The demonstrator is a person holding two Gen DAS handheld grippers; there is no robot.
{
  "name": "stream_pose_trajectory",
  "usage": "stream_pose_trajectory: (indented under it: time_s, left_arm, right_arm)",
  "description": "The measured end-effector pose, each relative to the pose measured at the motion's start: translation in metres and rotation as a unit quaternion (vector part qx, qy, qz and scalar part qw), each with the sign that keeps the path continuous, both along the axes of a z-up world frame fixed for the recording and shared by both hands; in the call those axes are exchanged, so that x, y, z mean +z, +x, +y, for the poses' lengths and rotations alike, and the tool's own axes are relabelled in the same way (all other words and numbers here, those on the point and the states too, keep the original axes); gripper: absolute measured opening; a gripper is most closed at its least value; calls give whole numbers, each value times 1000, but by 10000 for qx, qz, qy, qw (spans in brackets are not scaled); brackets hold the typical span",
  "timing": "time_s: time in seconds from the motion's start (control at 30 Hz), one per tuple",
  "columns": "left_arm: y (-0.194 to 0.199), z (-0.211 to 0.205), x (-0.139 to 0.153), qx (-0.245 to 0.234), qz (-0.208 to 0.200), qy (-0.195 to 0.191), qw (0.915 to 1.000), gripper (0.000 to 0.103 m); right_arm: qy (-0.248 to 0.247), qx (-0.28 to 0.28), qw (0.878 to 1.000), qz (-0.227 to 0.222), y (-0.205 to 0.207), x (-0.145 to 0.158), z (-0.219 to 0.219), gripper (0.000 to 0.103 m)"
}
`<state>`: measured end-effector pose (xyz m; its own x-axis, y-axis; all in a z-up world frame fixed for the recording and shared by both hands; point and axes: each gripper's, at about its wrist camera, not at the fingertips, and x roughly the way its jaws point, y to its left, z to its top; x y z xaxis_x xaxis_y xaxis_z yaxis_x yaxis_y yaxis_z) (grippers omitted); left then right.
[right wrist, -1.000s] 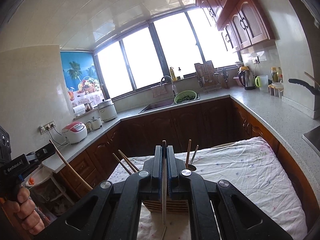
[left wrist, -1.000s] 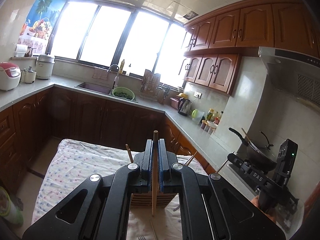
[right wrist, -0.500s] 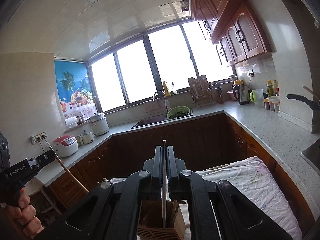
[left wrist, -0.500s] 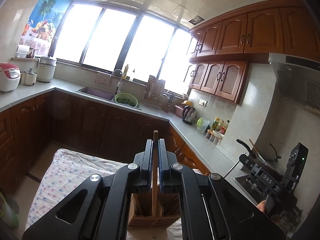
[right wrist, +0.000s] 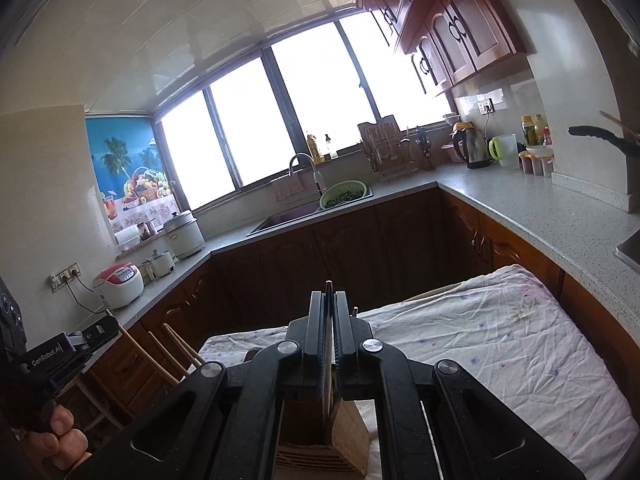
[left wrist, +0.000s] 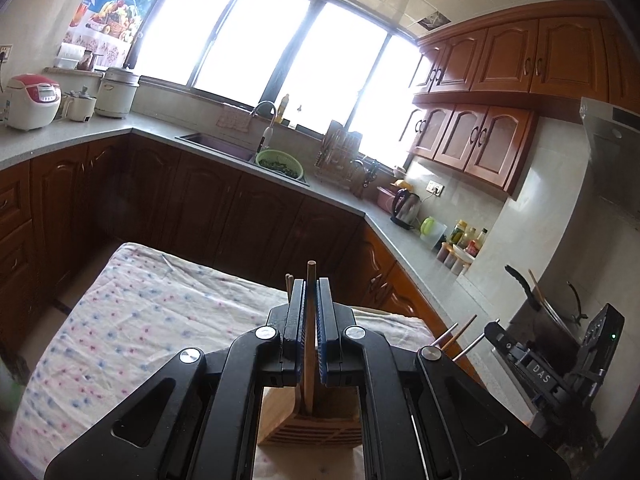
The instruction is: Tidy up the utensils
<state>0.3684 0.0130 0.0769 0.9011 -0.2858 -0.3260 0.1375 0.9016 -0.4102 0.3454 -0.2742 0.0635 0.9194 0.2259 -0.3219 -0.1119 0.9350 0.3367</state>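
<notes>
In the left wrist view my left gripper [left wrist: 310,285] is shut on a wooden chopstick [left wrist: 309,332] held nearly upright. Its lower end reaches into the wooden utensil holder [left wrist: 316,426] just below the jaws. In the right wrist view my right gripper [right wrist: 329,297] is shut on a thin dark chopstick [right wrist: 328,344], whose lower end dips into the same holder [right wrist: 348,436]. The right gripper's body [left wrist: 560,368] shows at the left view's right edge. The left gripper [right wrist: 60,356] and a hand [right wrist: 60,444] show at the right view's left edge.
The holder stands on a table with a floral cloth [left wrist: 140,320]. Other chopsticks [left wrist: 460,332] stick up beside the grippers. Dark wooden cabinets and a grey counter [right wrist: 520,208] ring the table, with a sink [left wrist: 216,144], kettle [left wrist: 406,208] and wok [left wrist: 536,308].
Both grippers have sunk toward the holder with their chopsticks. The lower ends, which hung over the cloth in front of the holder, now sit inside it.
</notes>
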Motion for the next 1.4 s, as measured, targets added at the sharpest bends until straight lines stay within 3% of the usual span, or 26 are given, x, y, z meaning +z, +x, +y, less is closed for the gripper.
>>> stream_pose_trajectory:
  time_s: [0.23,0.9,1.1,1.13,1.17,1.2,1.27,1.33,1.4]
  left_arm:
    - [10,-8,-22,-84,299,136,9994,4]
    - [13,-4,-18,-193,358,203,9990,4]
    - [13,-4,-17,-184,392,196,9989,5]
    - [13,-4,-18,-177,404,180,9989,6]
    - [13,-4,-18,-178,421,173,9988,6]
    - [13,-4,-19,-173,437,181,9987,7]
    - [11,-4,-20,-147,461,189,9987,18]
    - [8,-3,-20,-66,446,163,9988,51]
    - [2,-2,-19,28,383,136,9992,65]
  right_arm:
    - [83,47,9995,301,8,-20,4,4]
    - [159,103,9979,622,17,-29,1,5]
    - [255,68,9975,663,16,-29,-2,17]
    - [267,46,9975,658,15,-29,-3,28]
    - [300,39,9975,640,15,-29,-4,45]
    - [317,17,9976,616,13,-29,-6,51]
    - [320,-35,9979,565,10,-27,-8,57]
    - [339,-42,9978,567,9,-25,-9,62]
    - [359,-52,9978,560,8,-25,-11,72]
